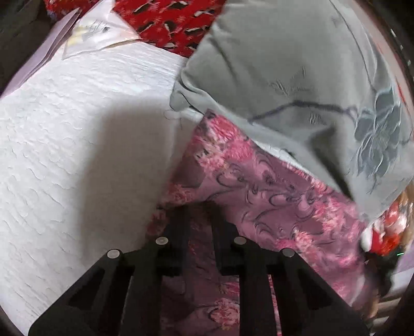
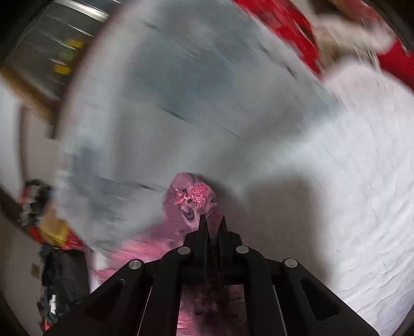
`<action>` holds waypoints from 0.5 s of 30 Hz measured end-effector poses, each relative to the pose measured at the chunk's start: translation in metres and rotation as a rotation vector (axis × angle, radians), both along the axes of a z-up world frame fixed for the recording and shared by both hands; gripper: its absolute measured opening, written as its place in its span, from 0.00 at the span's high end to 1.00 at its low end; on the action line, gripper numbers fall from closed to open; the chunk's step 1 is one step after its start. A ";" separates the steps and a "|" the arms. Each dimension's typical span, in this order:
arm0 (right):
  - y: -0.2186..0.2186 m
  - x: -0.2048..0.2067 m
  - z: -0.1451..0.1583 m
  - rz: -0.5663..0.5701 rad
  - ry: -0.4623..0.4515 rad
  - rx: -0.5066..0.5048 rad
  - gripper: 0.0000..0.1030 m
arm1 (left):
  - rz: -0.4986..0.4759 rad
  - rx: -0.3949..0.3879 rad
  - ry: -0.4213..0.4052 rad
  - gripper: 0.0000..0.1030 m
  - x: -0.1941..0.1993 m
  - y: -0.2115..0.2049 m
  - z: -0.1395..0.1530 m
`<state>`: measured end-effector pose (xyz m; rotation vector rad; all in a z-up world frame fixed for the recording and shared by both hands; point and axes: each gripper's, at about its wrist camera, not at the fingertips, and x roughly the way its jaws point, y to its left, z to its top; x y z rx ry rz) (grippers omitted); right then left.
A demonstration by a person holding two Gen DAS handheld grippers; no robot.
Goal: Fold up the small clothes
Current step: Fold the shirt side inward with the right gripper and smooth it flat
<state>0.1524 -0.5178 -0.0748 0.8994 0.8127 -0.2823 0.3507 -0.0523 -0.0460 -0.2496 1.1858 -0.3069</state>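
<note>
Two grippers are mine here, and both sit low over a pink flowered cloth [image 1: 271,186].

Nearest to me on the left side, my left gripper [image 1: 200,214] points down at that cloth's edge, where it meets the white textured bedcover [image 1: 72,144]. Its dark fingers [image 1: 178,224] stand a narrow way apart with the pink fabric running between and beneath them; the tips blur into the cloth's shadow, so I cannot tell whether they truly pinch it.

On the other side, my right gripper [image 2: 212,222] has its fingers [image 2: 203,227] drawn nearly together, nipping a bunched fold of the same pink flowered cloth [image 2: 192,199]. The fold rises just past the tips like a small knob, and more pink fabric trails back under the gripper's frame.

Just beyond, a grey cloth with a dark flower print [image 1: 297,85] lies over the far part of the pink one, covering its upper edge in the left wrist view. The right wrist view shows it only as a wide grey blur [image 2: 168,103] behind the pinched fold.

Farther off, the white bedcover [image 2: 349,181] spreads away from both cloths. At its far end lies a red patterned fabric [image 1: 165,23], with a pale pillow-like piece [image 1: 98,33] beside it. A heap of mixed coloured items [image 2: 49,232] sits off the bed's edge, too smeared to name.
</note>
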 end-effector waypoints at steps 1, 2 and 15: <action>0.000 -0.009 0.001 -0.002 -0.044 0.016 0.92 | 0.010 -0.030 0.015 0.85 -0.001 0.007 0.003; 0.001 -0.016 0.006 -0.008 -0.082 0.013 0.88 | 0.008 -0.061 0.017 0.85 -0.006 0.014 0.008; 0.072 -0.116 0.032 0.201 -0.218 -0.099 0.94 | -0.174 0.059 -0.125 0.53 -0.122 0.005 0.008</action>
